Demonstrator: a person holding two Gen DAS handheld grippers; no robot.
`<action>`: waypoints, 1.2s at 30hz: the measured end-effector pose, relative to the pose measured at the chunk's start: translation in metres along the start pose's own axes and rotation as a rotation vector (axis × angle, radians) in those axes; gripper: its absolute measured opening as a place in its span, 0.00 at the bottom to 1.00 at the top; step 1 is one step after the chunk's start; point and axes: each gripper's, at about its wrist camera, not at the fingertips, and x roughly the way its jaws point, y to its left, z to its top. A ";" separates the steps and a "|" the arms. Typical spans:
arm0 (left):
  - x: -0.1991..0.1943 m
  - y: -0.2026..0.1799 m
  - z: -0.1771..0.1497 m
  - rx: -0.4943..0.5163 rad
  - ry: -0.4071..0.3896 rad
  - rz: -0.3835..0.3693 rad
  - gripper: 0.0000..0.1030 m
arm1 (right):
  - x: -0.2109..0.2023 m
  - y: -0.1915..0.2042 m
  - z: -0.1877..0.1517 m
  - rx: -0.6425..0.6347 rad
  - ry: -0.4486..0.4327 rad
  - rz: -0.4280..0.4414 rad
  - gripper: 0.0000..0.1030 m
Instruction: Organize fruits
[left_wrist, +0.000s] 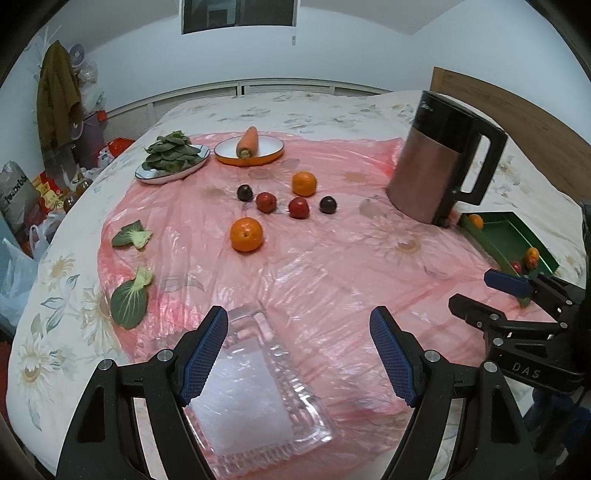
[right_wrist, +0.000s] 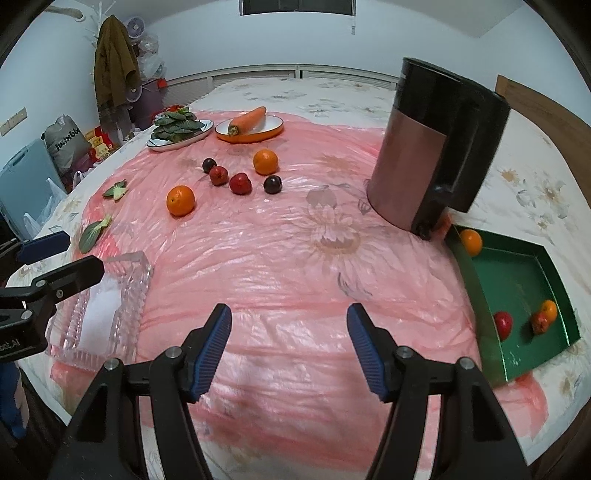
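Both the left gripper (left_wrist: 297, 354) and right gripper (right_wrist: 289, 349) hung open and empty above the bed's near edge. Six loose fruits clustered mid-bed – the nearest round orange (right_wrist: 180, 200) best approached squarely, jaws wide – then carried to the green rectangular tray (right_wrist: 517, 280) at the right edge.

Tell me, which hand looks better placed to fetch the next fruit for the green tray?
Probably the right. The right gripper is open and empty, and the green tray lies on its side. The left gripper hovers over the glass dish, farther from the tray.
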 end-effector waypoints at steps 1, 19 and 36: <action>0.002 0.002 0.001 -0.001 0.001 0.005 0.72 | 0.002 0.000 0.002 0.000 0.000 0.003 0.99; 0.062 0.065 0.029 -0.070 0.058 0.030 0.72 | 0.062 0.006 0.058 -0.038 -0.017 0.079 0.99; 0.154 0.071 0.072 -0.075 0.134 0.016 0.71 | 0.174 0.006 0.131 -0.041 0.011 0.099 0.68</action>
